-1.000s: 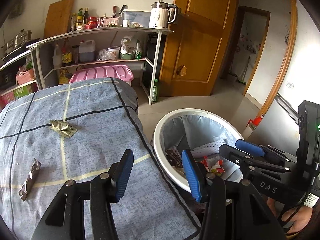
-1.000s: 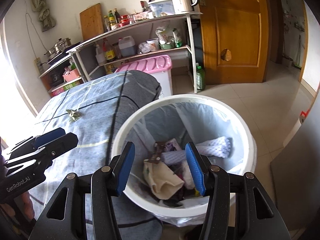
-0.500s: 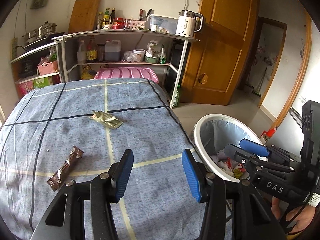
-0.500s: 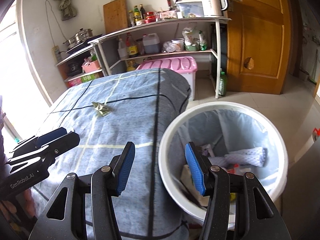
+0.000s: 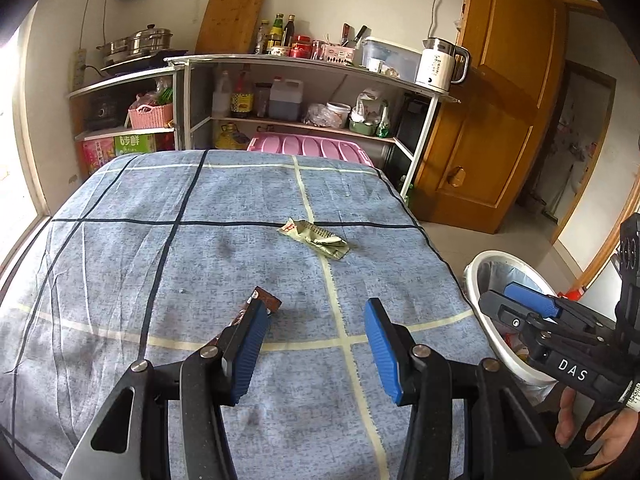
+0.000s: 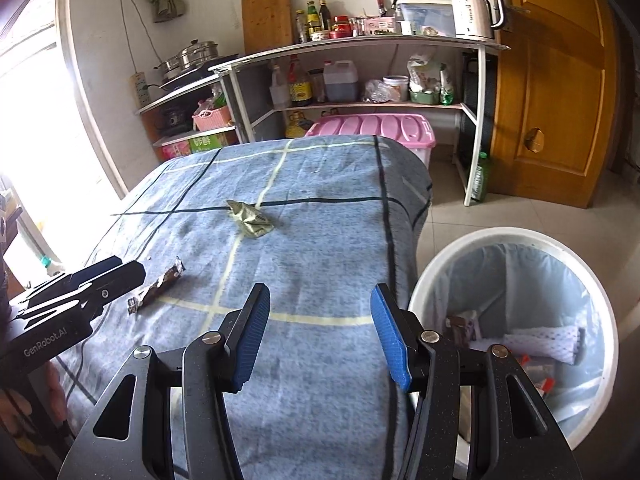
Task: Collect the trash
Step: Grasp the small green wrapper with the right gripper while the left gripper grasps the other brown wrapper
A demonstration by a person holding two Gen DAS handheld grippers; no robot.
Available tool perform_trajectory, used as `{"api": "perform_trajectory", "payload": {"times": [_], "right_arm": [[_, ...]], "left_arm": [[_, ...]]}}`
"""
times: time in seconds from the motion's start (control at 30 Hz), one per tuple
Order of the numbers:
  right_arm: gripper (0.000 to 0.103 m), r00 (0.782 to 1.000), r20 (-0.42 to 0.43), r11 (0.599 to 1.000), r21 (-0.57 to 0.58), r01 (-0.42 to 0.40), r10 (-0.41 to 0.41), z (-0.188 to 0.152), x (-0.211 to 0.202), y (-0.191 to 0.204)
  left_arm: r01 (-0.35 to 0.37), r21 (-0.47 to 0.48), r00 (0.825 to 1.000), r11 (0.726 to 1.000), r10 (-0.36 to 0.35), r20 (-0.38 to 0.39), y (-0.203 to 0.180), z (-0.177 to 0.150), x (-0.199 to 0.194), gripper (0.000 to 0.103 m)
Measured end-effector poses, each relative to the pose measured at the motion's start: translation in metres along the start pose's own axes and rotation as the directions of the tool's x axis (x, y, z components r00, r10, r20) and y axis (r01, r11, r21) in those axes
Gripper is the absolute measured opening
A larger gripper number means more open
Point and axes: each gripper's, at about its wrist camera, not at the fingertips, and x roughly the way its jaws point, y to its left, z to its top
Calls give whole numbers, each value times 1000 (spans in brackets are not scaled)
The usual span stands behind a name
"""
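Note:
A crumpled green wrapper (image 5: pixel 316 237) (image 6: pixel 250 219) lies near the middle of the blue checked tablecloth (image 5: pixel 160 264). A long brown wrapper (image 6: pixel 157 285) lies nearer the front; in the left wrist view only its far end (image 5: pixel 267 299) shows behind my left finger. My left gripper (image 5: pixel 316 344) hovers open and empty above the cloth. My right gripper (image 6: pixel 318 330) is open and empty too, over the table's right edge beside the white bin (image 6: pixel 516 240). The bin holds a blue liner and several pieces of trash.
Metal shelves (image 6: pixel 360 44) with bottles, a kettle and pots stand behind the table. A pink lidded box (image 6: pixel 376 128) sits under them. A wooden door (image 6: pixel 560 80) is at the right. The bin stands on the tiled floor (image 6: pixel 480 216) right of the table.
Both grippers have swung left, away from the bin and over the table. The bin has slid to the right edge of both views, and the wrappers have come toward the centre.

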Motion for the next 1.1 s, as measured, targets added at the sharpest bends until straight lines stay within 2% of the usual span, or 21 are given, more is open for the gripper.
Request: {"api": "perform_trajectory", "payload": {"times": [0.43,0.53,0.63,0.77,0.87,0.93,1.1], "right_arm": [[53,998,-45,996,-85,-35,32,19,41,34],[53,998,-54,993,-109,-43,38,25,53,40],[54,997,-65,991,-121,-52,44,32,66,44],[56,996,-81,988,-144,-60,48,44,86,48],[59,992,-99,985,-146,-88,74,52,103,50],[59,990,-122,984,-156,-92,73,58,117,52],[59,984,-152,969,-215,-122,90,64,144,62]], "left_arm": [[-81,-24,997,996,80,-13,45,2,4,50],[-125,-1,992,992,125,-14,50,2,8,50],[-98,-12,995,995,98,-35,59,2,14,50],[-106,-12,993,994,105,-56,72,-1,23,51],[-63,-12,995,998,62,-74,76,-1,30,56],[-50,2,994,999,50,-93,74,-2,37,60],[-24,65,989,998,33,-146,64,-7,56,61]]}}
